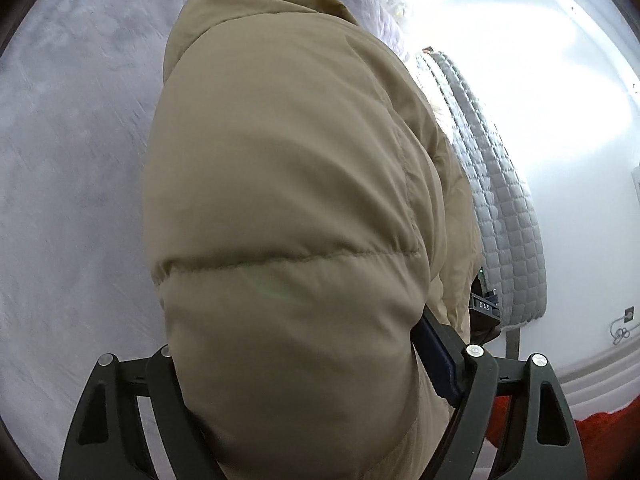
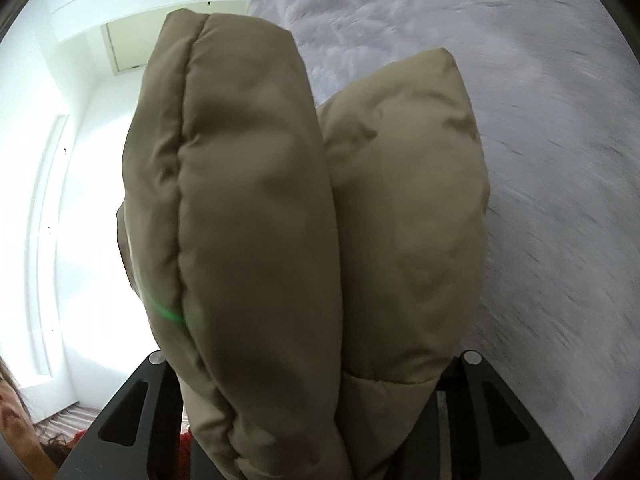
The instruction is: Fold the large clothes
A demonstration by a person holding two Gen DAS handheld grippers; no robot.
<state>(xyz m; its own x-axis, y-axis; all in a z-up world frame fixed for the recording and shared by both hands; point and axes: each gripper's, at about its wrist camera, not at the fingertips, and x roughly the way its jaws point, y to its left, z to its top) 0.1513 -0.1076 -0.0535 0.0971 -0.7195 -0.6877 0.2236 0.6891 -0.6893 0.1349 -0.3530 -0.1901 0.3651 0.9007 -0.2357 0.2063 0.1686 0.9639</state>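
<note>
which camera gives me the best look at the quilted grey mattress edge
The left wrist view: the quilted mattress edge runs down its right side beside the tan puffer jacket. The right wrist view shows none of it, only jacket, fuzzy bedcover and white walls.

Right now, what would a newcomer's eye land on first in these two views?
A puffy tan jacket fills the middle of both views, bulging out between each gripper's black fingers. Behind it spreads a fuzzy lilac bed cover, and in the left wrist view a grey quilted mattress edge stands against the bright white wall.

I am counting one tan puffer jacket, one bed, and two hand-held grippers showing.
</note>
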